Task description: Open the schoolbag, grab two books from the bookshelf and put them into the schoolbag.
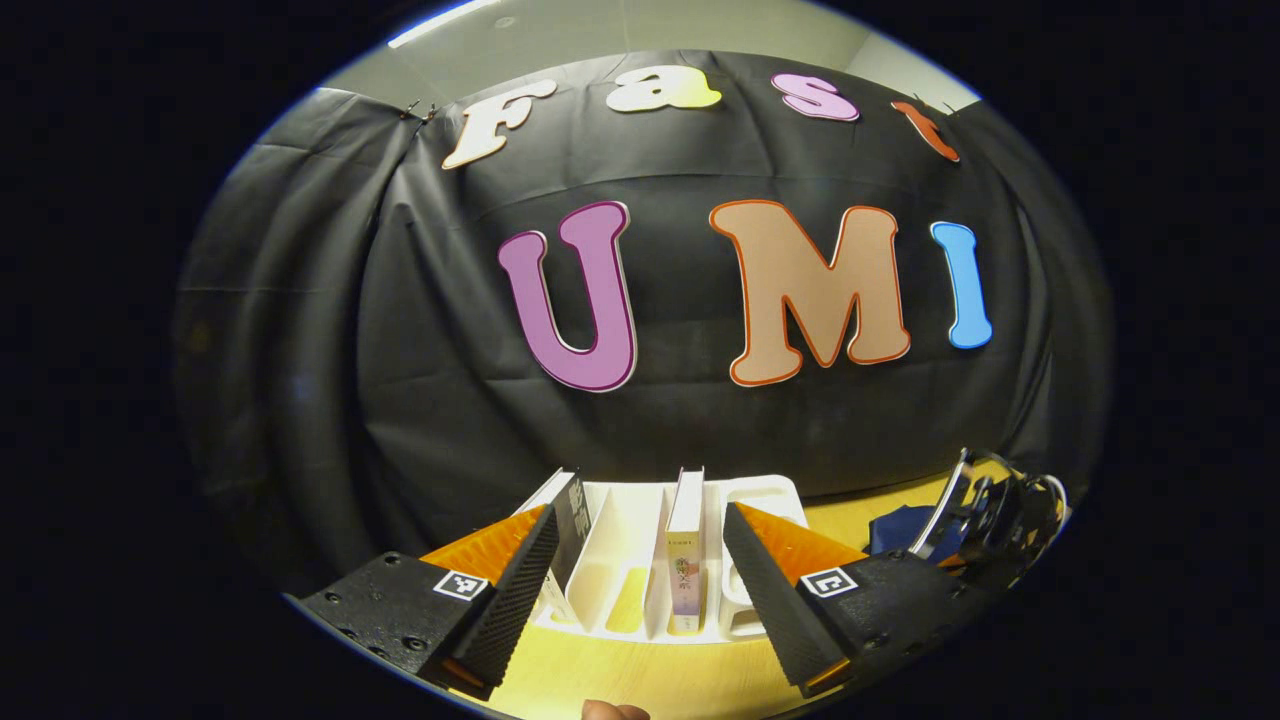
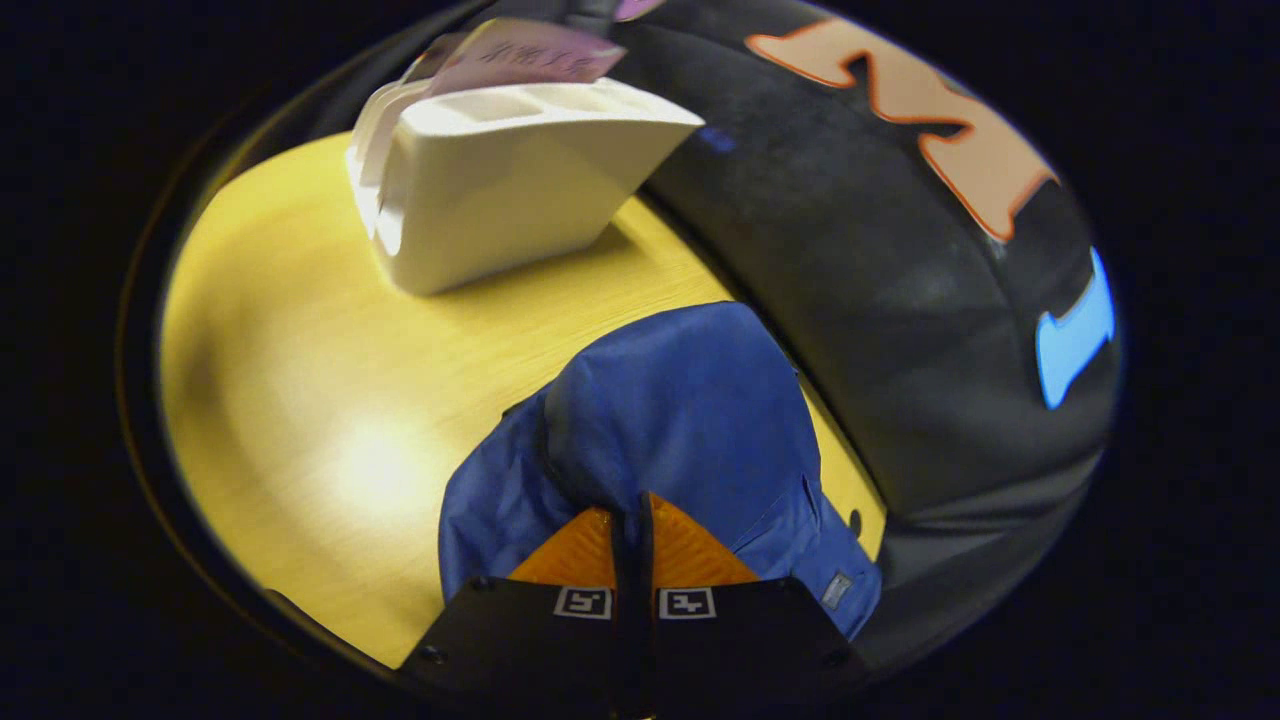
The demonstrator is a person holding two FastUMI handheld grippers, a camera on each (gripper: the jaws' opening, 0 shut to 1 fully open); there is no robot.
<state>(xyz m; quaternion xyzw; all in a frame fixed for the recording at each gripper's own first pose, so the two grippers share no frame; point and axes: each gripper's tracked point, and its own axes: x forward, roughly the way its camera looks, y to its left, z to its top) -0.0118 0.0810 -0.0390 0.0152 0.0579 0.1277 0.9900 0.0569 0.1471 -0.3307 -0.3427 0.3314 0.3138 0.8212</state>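
Observation:
A white slotted bookshelf (image 1: pixel 620 560) stands on the yellow table straight ahead in the left gripper view. A dark-covered book (image 1: pixel 570 515) leans in its left slot, and a white-spined book (image 1: pixel 686 540) stands upright in a middle slot. My left gripper (image 1: pixel 640 600) is open just in front of the shelf, its fingers spread either side of the slots and holding nothing. The blue schoolbag (image 2: pixel 680 420) lies flat on the table below my right gripper (image 2: pixel 630 525). That gripper is shut right over the bag's fabric; I see nothing between its fingers.
The bookshelf (image 2: pixel 500 190) sits to the upper left of the bag in the right gripper view, with a pinkish book (image 2: pixel 530 55) sticking out of it. The black cloth wall runs close behind shelf and bag. The right gripper (image 1: pixel 990 515) and the bag (image 1: pixel 900 530) appear at far right.

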